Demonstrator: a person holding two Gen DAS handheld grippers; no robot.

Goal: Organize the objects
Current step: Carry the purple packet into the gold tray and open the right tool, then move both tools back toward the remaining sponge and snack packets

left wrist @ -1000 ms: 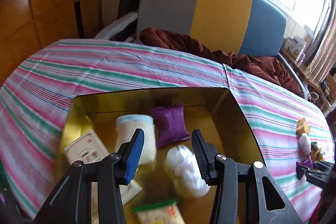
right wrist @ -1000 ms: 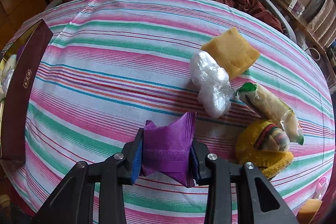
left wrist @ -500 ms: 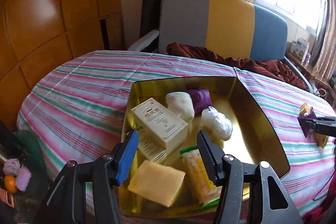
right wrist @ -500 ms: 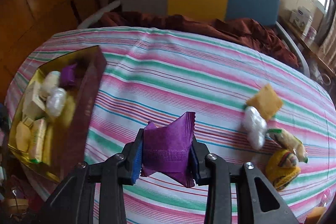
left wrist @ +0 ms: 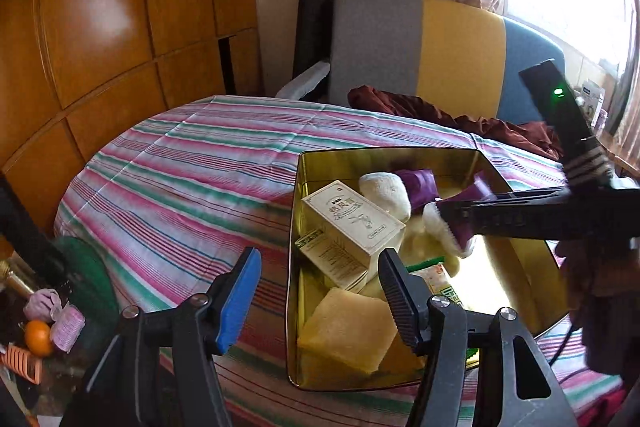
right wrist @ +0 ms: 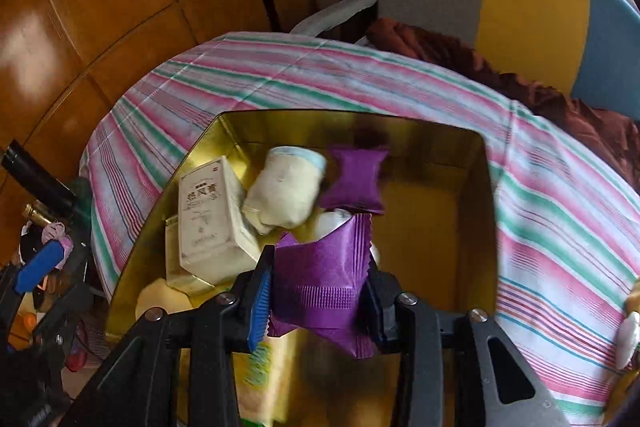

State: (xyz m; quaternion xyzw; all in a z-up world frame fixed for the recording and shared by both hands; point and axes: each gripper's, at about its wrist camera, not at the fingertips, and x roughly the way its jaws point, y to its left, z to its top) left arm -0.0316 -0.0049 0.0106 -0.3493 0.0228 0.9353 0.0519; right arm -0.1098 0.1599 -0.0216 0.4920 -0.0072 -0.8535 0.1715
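My right gripper (right wrist: 316, 301) hangs over the open gold tin (right wrist: 490, 207) with a purple packet (right wrist: 320, 275) between its pads; the pads still touch it while the jaws are opening. In the left wrist view the right gripper (left wrist: 444, 213) reaches in from the right above the tin (left wrist: 295, 227). Inside lie a cream box (left wrist: 352, 223), a pale pouch (left wrist: 384, 191), another purple packet (right wrist: 354, 179), a white wrapped lump (left wrist: 438, 233), a yellow sponge (left wrist: 348, 331) and a green-edged snack pack (left wrist: 434, 273). My left gripper (left wrist: 318, 293) is empty over the tin's near left corner, its jaws opening.
The tin sits on a striped tablecloth (left wrist: 192, 179). Behind the table are a grey, yellow and blue chair (left wrist: 420, 47) with a maroon cloth (left wrist: 400, 103) and wooden wall panels (left wrist: 100, 7). Floor clutter with an orange (left wrist: 37, 343) lies lower left.
The right gripper carried the purple packet leftward from the loose items to above the tin. The left gripper drew back from inside the tin toward its near left corner, and its jaws widened.
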